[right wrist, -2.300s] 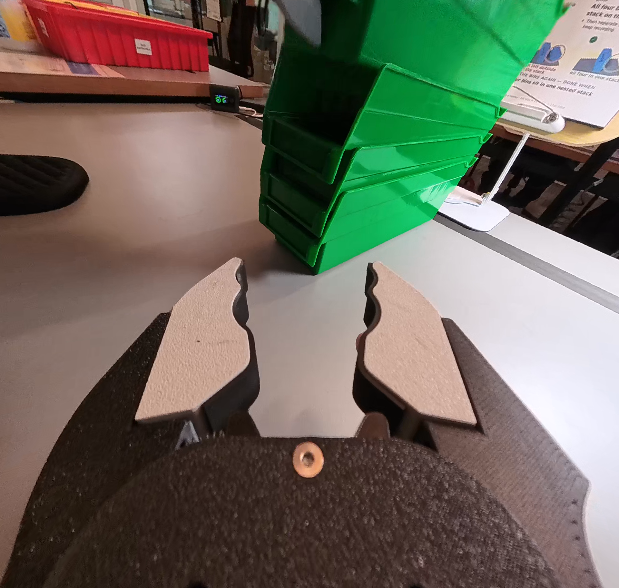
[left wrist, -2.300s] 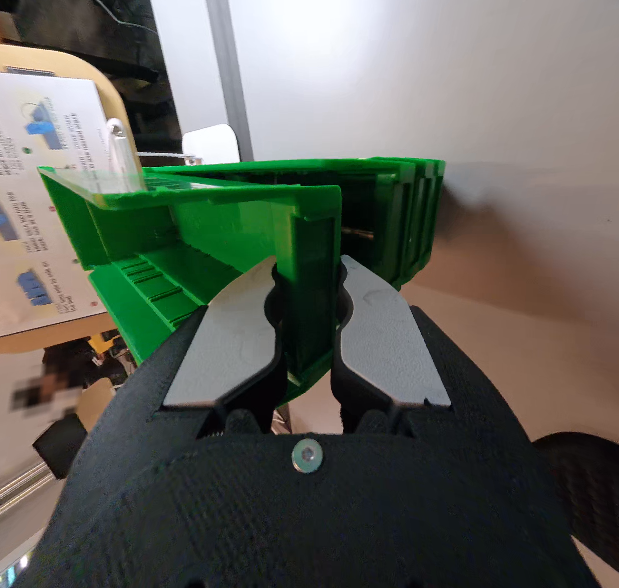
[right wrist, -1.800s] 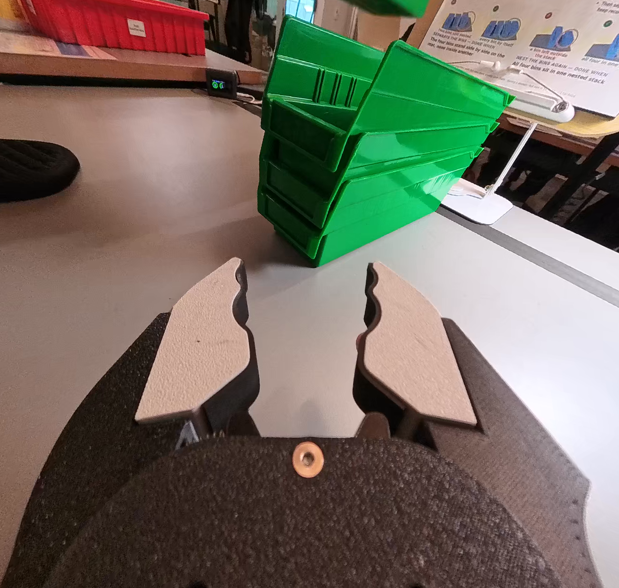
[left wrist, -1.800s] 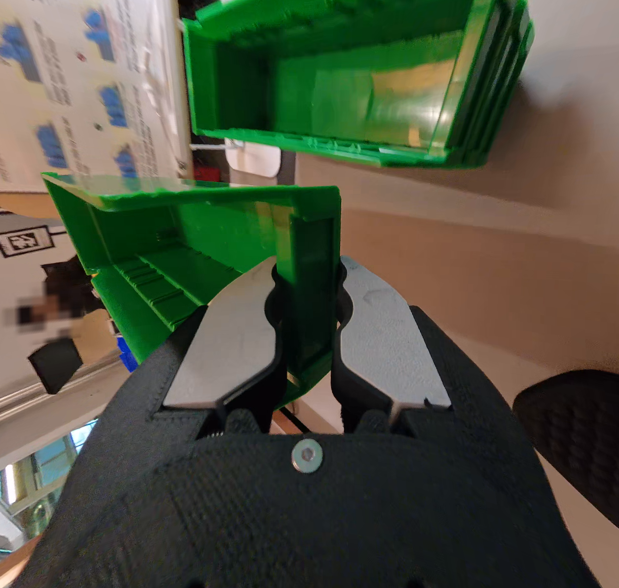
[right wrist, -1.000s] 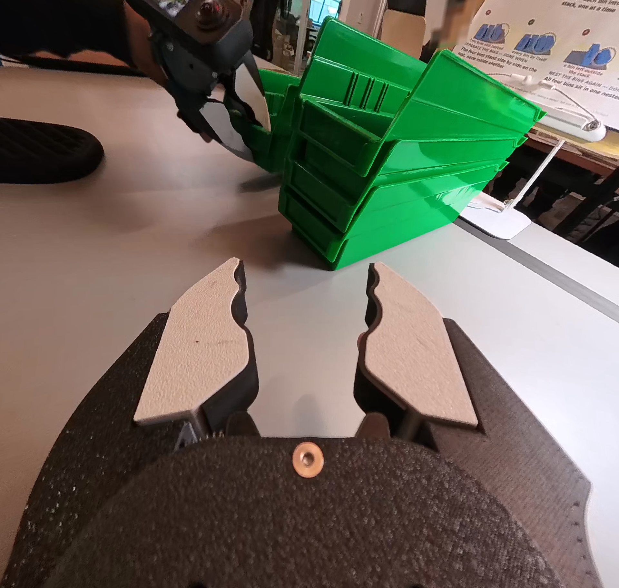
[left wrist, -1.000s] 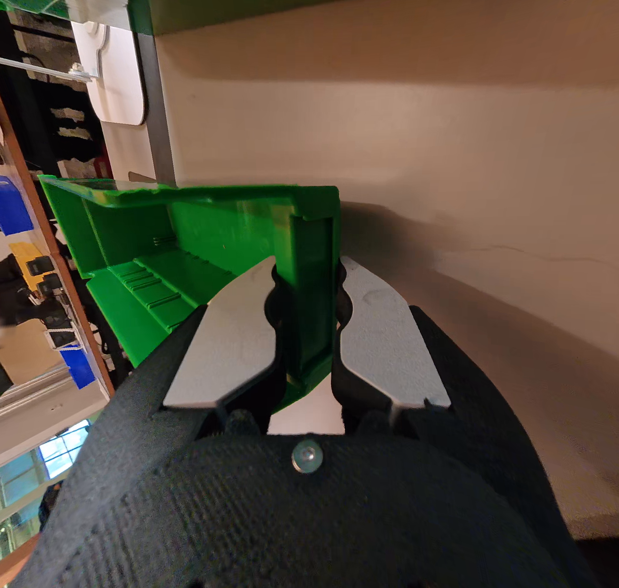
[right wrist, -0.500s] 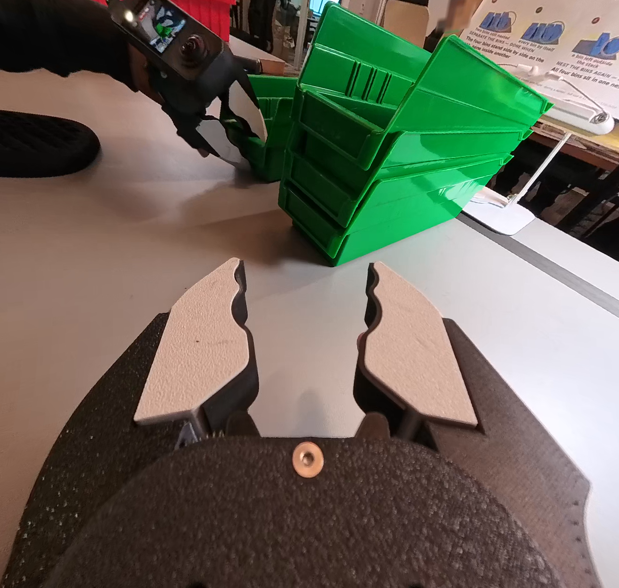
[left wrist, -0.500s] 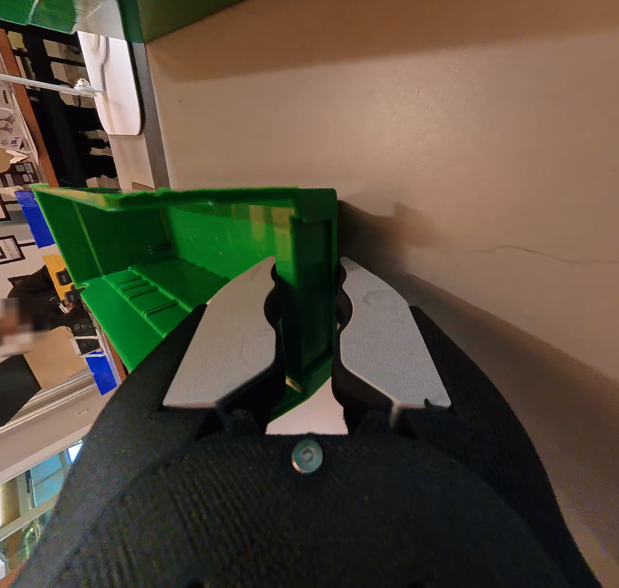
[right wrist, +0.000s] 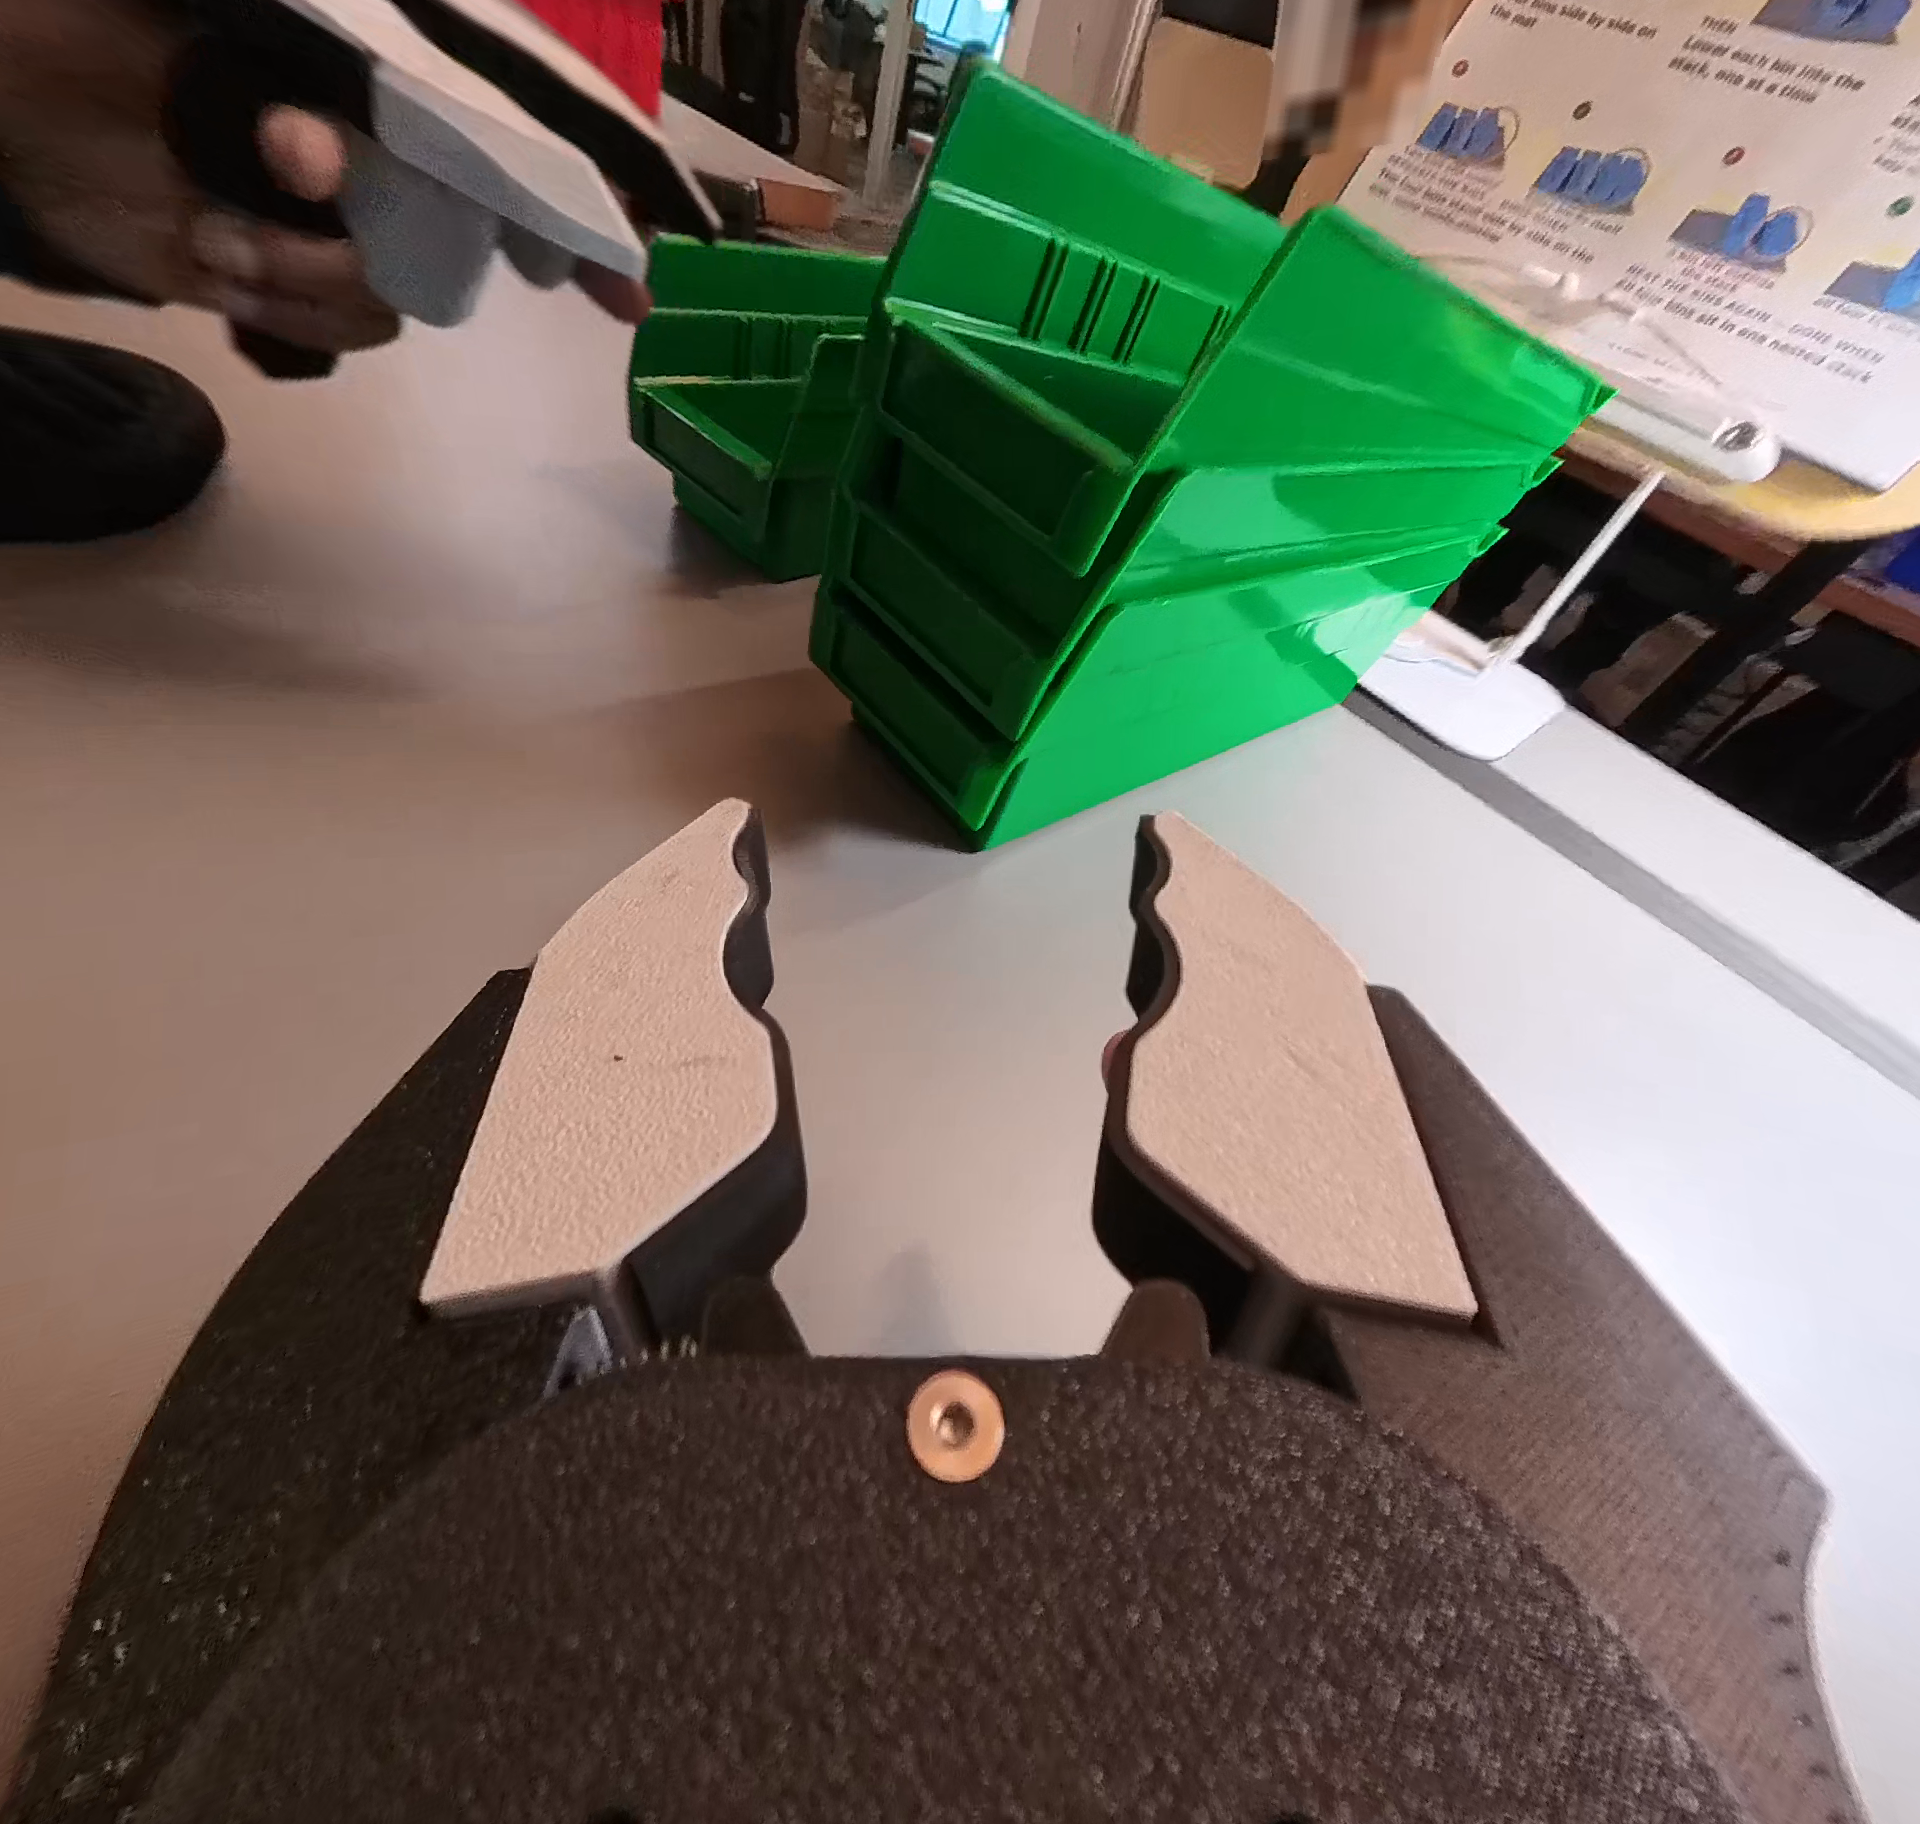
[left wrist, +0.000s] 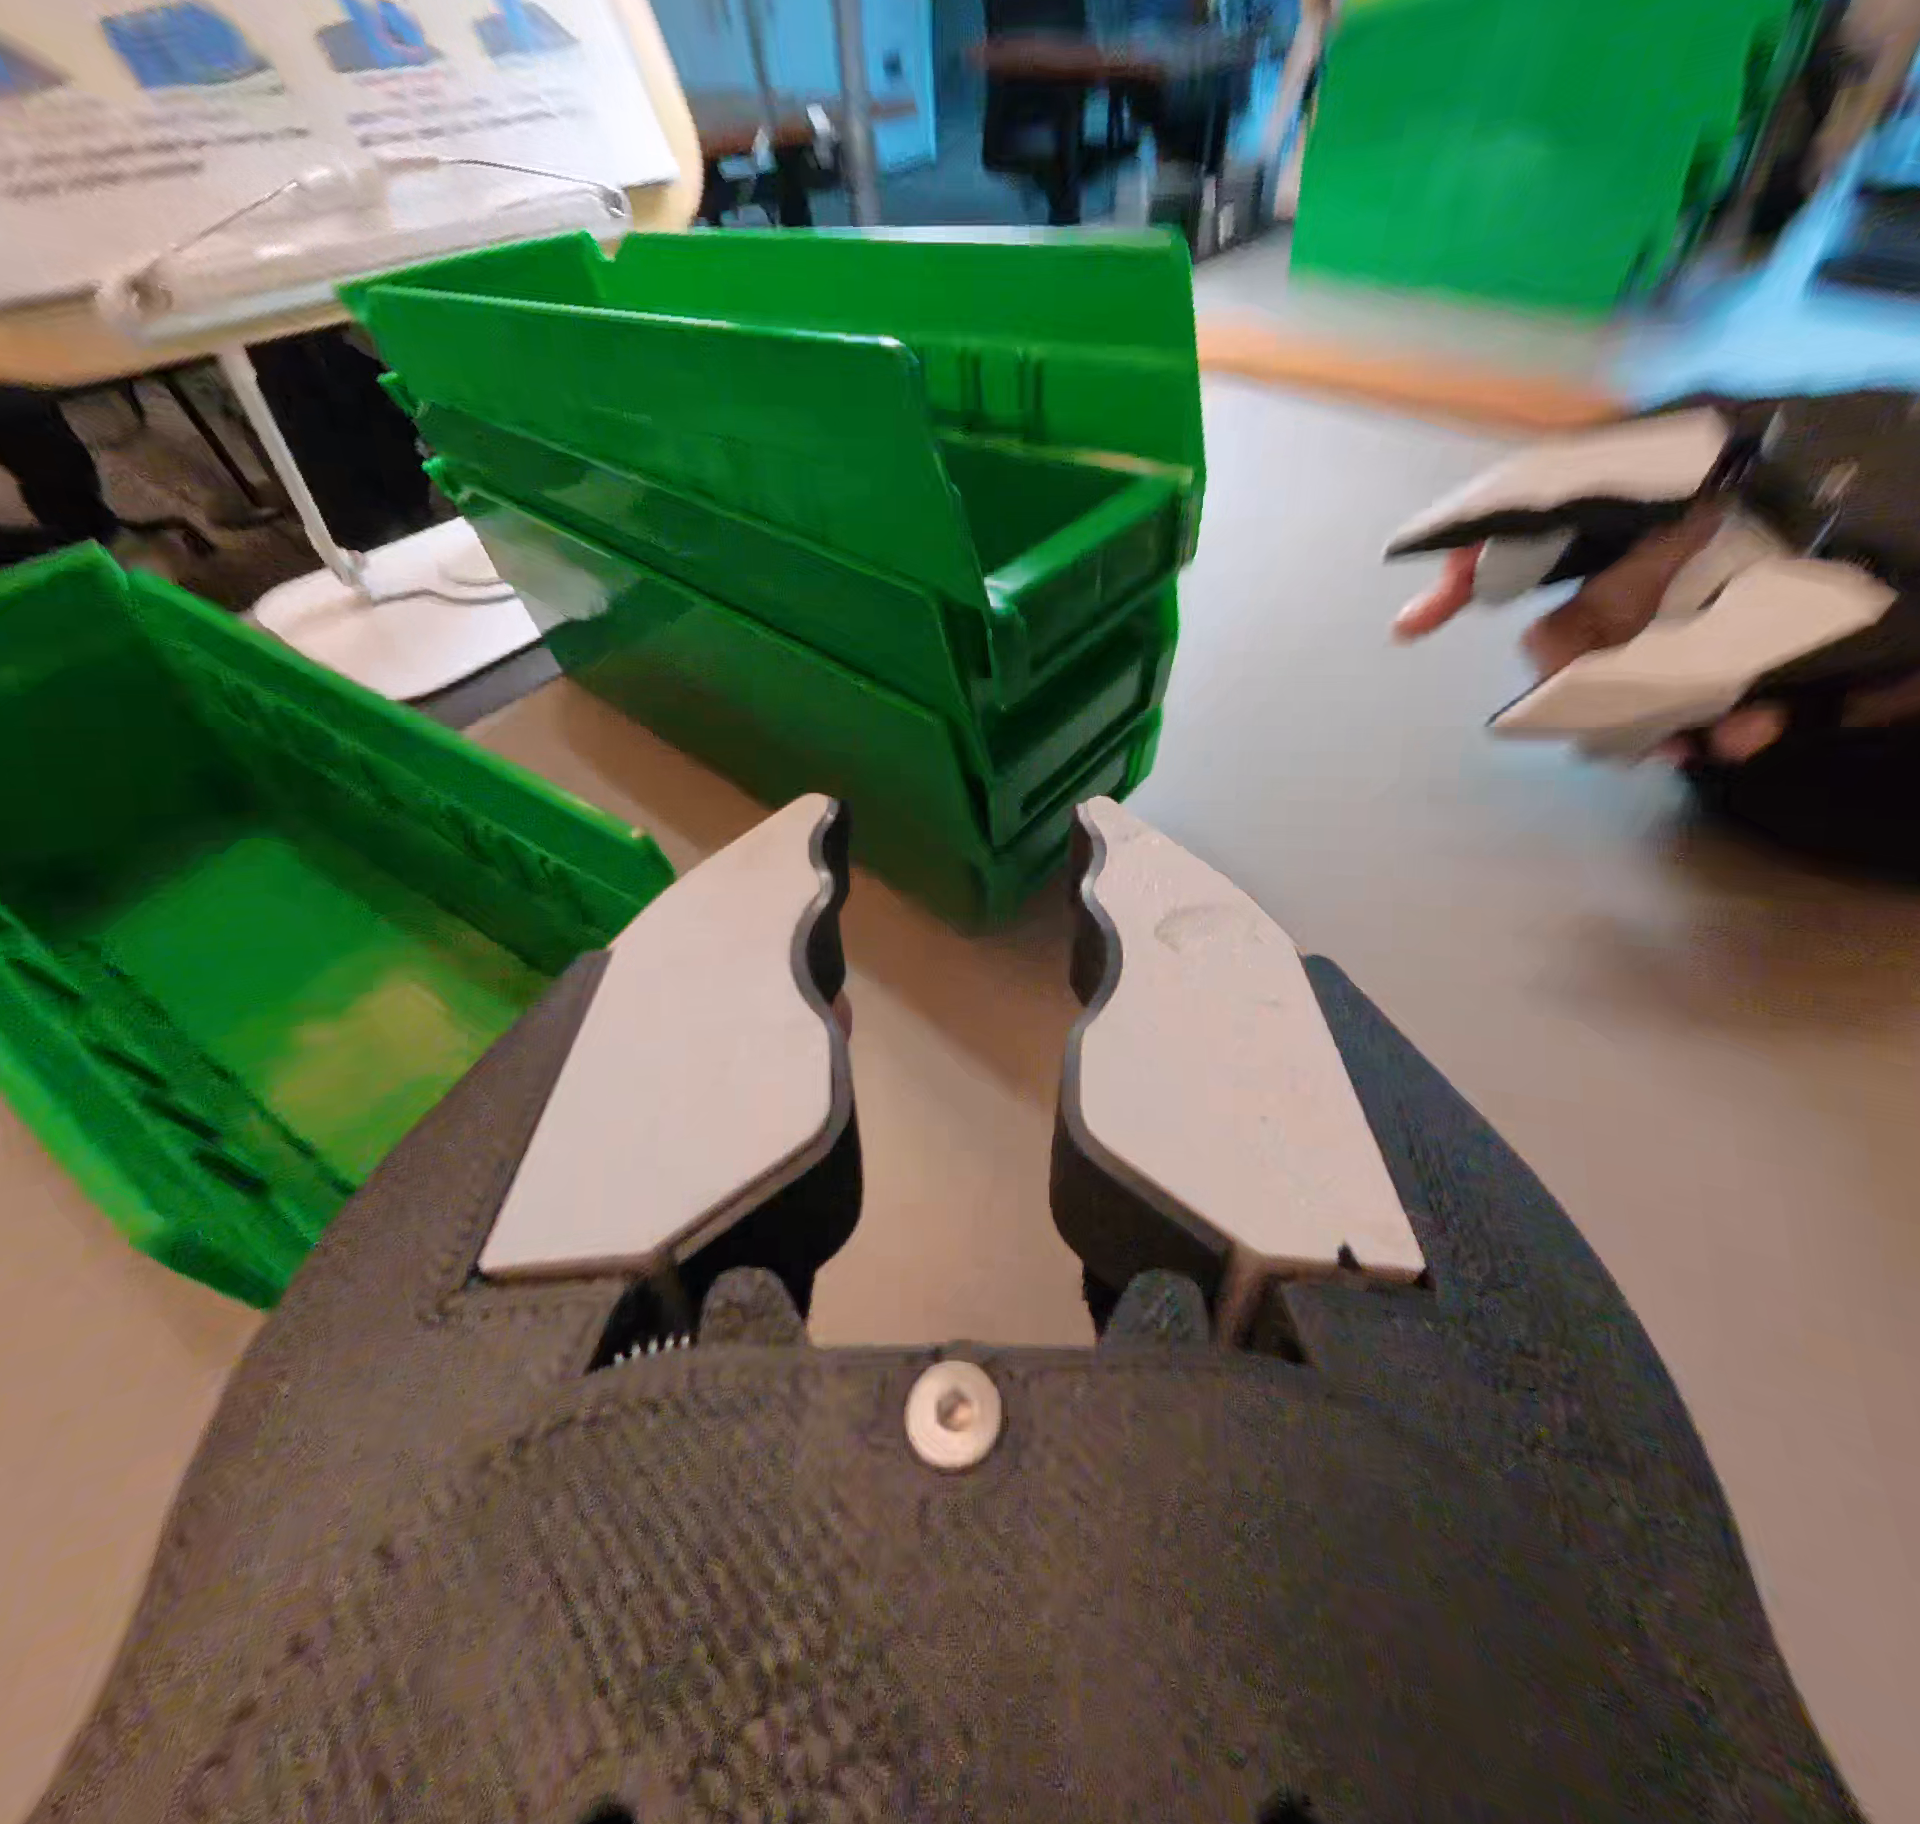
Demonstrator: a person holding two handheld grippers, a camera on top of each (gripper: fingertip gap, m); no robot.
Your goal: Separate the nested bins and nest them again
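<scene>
Broad pale table (right wrist: 312,735) underneath everything. On it, a stack of nested green bins (right wrist: 1143,569) (left wrist: 831,569), three by the visible front lips, tilted back toward a white instruction board (right wrist: 1714,164) on a stand. Just beside the stack, a single green bin (left wrist: 208,943) (right wrist: 727,403) set upright on the table, free of any grip (edges blurred in both views). Left gripper (left wrist: 951,824) held above the table facing the stack's corner, jaws parted with nothing between them. Right gripper (right wrist: 945,829) low over the table, short of the stack, jaws spread wide and empty.
</scene>
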